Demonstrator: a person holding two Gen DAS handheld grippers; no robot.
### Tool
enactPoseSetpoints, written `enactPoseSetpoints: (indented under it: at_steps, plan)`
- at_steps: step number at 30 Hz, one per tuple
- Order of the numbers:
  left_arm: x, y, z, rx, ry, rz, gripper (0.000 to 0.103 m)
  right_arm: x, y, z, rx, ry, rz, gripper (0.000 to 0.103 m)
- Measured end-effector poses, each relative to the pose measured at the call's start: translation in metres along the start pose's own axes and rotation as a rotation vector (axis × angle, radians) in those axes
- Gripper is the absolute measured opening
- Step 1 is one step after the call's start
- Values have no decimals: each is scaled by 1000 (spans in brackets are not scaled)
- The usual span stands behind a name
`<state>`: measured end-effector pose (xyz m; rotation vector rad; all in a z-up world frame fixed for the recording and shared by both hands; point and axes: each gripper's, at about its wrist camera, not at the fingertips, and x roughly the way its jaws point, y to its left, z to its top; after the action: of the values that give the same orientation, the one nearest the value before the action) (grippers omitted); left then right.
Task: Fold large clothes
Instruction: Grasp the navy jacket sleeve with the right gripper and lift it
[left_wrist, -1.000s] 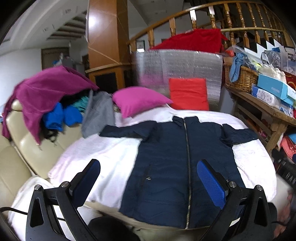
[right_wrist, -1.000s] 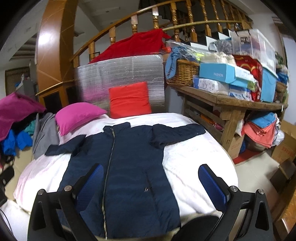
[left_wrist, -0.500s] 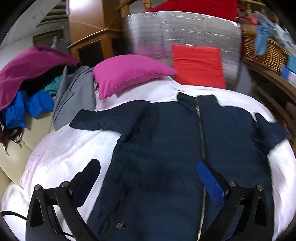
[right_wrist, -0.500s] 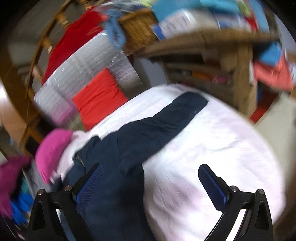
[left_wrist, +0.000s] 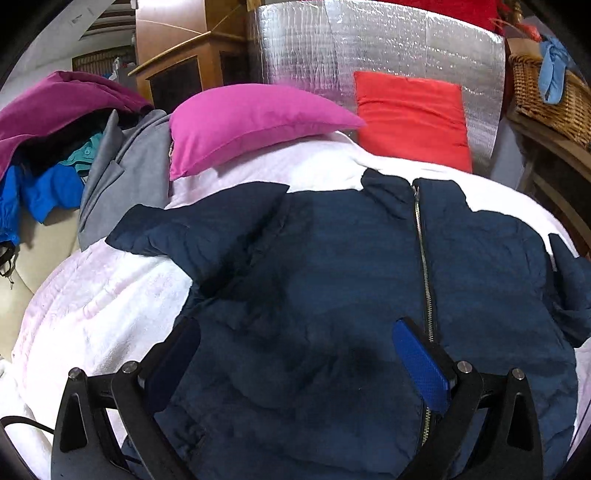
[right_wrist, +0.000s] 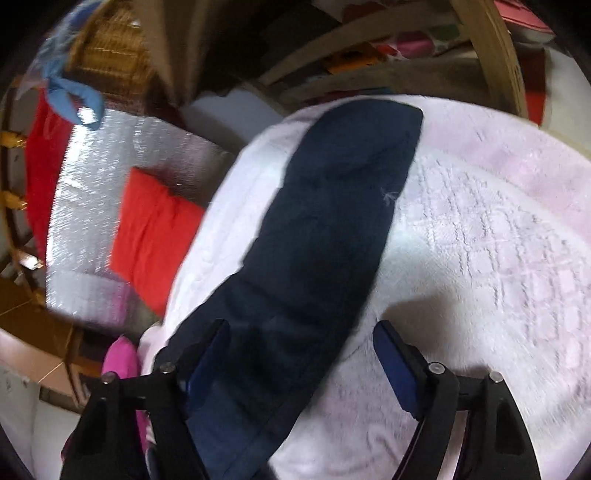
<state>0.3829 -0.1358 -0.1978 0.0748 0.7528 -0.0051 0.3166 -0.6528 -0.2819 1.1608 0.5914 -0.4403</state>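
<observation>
A dark navy zip-up jacket (left_wrist: 351, 277) lies flat, front up, on a white-pink blanket (left_wrist: 96, 314), sleeves spread out to both sides. My left gripper (left_wrist: 295, 354) is open and hovers just over the jacket's left chest, beside the zipper (left_wrist: 424, 273). My right gripper (right_wrist: 301, 354) is open and empty, low over the jacket's right sleeve (right_wrist: 332, 229), which runs away from it to the cuff. The right wrist view is tilted and blurred.
A pink pillow (left_wrist: 251, 122) and a red cushion (left_wrist: 410, 118) lie at the blanket's far end against a silver foil panel (left_wrist: 369, 48). Piled clothes (left_wrist: 55, 147) lie on a cream sofa at the left. A wicker basket (left_wrist: 546, 92) stands on a wooden shelf at the right.
Both grippers have moved forward and down toward the jacket. The left now sits over the chest; the right has swung to the right over the sleeve. Both stay open.
</observation>
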Motion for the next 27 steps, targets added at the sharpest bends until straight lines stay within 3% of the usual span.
enactPoseSetpoints:
  at_steps: [3,5,6,10,14,17,22,27]
  plan:
    - [2,-9,-2,33,-3,10,103,6,7,5,-30,-34,-18,73]
    - [1,-15,-3,56,-19,25,103,13,8,5,-26,-34,-21,44]
    - [1,-15,-3,61,-25,30,103,20,7,6,-17,-25,-29,22]
    - [-1,-12,1,44,-35,33,103,3,13,0,-27,-92,18,11]
    - [-5,-2,8,-12,-46,33,103,-40,65,-21,-147,-163,142,10]
    - [-9,7,10,-52,-47,32,103,-64,103,-51,-226,-142,259,10]
    - [-16,27,9,-109,-49,43,103,-70,165,-137,-373,14,403,10]
    - [-14,44,7,-133,-43,81,103,-25,180,-206,-426,189,366,14]
